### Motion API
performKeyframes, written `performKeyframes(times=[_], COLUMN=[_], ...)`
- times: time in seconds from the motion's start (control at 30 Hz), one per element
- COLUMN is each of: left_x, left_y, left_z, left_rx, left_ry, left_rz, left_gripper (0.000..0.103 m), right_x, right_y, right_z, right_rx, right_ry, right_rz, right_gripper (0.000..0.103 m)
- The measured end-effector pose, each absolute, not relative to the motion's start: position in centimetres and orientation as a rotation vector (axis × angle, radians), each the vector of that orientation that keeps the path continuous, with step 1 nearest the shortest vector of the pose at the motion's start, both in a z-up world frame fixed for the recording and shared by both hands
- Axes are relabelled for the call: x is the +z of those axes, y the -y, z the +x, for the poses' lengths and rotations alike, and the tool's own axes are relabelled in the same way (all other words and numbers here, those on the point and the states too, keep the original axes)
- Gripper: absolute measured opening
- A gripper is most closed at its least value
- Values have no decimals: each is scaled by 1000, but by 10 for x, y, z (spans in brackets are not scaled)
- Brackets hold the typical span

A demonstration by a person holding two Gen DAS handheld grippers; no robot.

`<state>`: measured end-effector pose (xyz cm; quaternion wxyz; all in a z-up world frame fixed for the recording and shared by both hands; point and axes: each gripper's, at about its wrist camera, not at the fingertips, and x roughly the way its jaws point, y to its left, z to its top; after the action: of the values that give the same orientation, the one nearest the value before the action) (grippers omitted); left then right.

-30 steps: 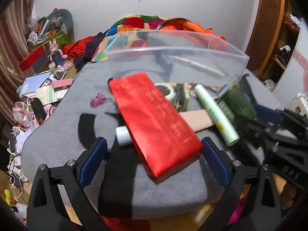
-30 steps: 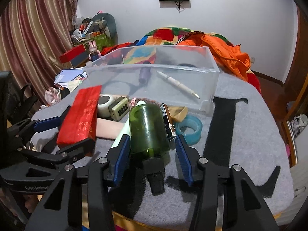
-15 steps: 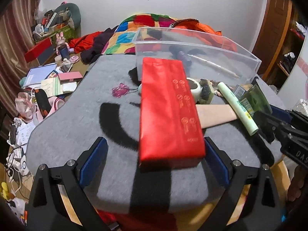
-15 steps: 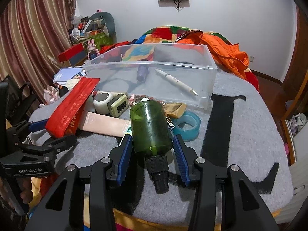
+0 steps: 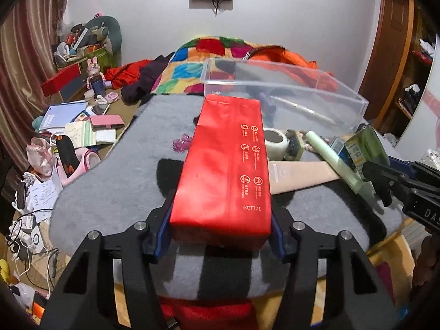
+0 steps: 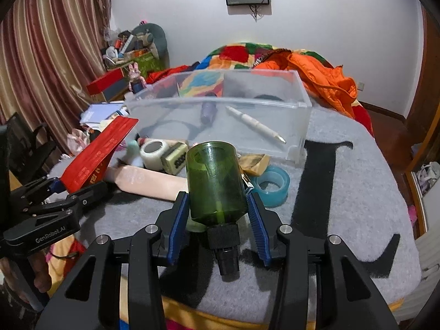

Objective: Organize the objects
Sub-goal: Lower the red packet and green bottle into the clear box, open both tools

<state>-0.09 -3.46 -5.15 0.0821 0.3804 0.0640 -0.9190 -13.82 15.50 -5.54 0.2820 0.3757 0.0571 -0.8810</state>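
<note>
Here, a grey-covered worktop [image 6: 343, 187] with a clear bin [image 6: 220, 104] at its far side, a white pen [image 6: 255, 123] already lying inside, loose clutter near it. Long red packet [image 5: 228, 165] gripped by its near end in the left gripper [image 5: 220, 231], jaws just closed onto both sides, far end raised toward the bin's left end, probably to go in lengthwise. Green bottle [image 6: 216, 184] clamped across its body in the right gripper [image 6: 217, 214], cap nearest, base aimed at the bin, seemingly ready to follow.
</note>
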Motion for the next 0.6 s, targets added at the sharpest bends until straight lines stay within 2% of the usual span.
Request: performKeyframes(times=[0.27,0.6], left_x=[-17,15], left_y=[34,39], left_z=[5,-28], left_rx=[-2852,-2908], left_ry=[-205,-193], left_rz=[1051,1004], left_gripper=[57,57], right_x=[-20,12], right_y=[-165,-164], right_z=[-134,-159], right_rx=[-2340,-2391], right_ry=[-51,-70], right_rz=[910,838], right_gripper=[40,40])
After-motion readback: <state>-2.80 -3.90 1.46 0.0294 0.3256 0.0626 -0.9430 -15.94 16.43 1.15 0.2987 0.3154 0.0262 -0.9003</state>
